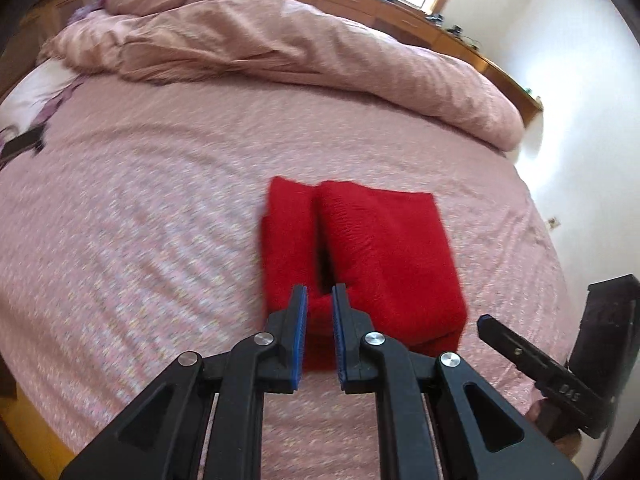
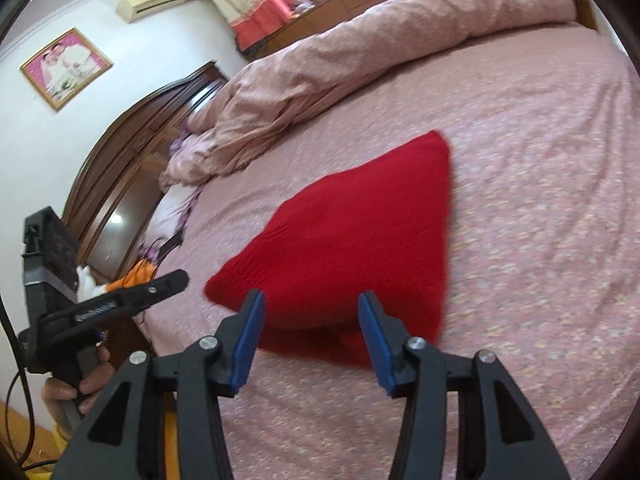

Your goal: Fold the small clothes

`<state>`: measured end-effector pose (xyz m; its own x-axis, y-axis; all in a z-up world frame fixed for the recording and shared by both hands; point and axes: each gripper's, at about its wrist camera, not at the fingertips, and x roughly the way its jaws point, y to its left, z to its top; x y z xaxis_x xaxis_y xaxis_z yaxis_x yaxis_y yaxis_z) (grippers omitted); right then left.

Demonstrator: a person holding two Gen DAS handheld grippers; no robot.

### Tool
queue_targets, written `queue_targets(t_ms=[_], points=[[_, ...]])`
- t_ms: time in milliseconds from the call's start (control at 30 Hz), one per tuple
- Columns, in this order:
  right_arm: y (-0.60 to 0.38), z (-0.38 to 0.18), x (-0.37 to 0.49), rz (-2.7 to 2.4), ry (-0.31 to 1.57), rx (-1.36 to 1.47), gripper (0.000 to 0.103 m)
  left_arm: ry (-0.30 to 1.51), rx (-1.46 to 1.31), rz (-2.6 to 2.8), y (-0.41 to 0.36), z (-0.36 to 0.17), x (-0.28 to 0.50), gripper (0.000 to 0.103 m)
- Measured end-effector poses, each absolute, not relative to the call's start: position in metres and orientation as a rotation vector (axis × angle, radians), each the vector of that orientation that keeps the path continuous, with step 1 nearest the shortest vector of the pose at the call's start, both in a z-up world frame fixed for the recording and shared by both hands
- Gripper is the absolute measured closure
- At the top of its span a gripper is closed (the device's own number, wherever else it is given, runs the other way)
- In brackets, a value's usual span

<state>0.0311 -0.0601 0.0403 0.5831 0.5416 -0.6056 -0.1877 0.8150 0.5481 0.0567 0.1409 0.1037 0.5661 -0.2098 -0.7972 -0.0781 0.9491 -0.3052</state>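
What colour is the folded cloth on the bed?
Red; the cloth shows best in the left wrist view.

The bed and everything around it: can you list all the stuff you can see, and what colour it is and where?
Red garment: one, red, folded, lying on the middle of the bed sheet.
Bed sheet: one, pink speckled, covering the mattress.
Duvet: one, dusty pink, bunched along the far side of the bed.
Headboard: one, dark brown wood, at the bed's end by the wall.
Framed picture: one, gold frame, on the white wall.
Air conditioner: one, cream, high on the wall.
Left gripper: one, black with blue pads, jaws shut, nothing between them.
Right gripper: one, black with blue pads, jaws apart, empty.
Hand: one, holding the left gripper's handle.
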Motion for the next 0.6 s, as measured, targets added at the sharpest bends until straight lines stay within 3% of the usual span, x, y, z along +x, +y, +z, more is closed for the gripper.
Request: queue_targets(t_ms=[600], points=[[-0.118, 0.001, 0.045, 0.298, 0.897, 0.547, 0.052, 1.094, -0.297, -0.131, 0.109, 0.056, 0.111, 0.082]])
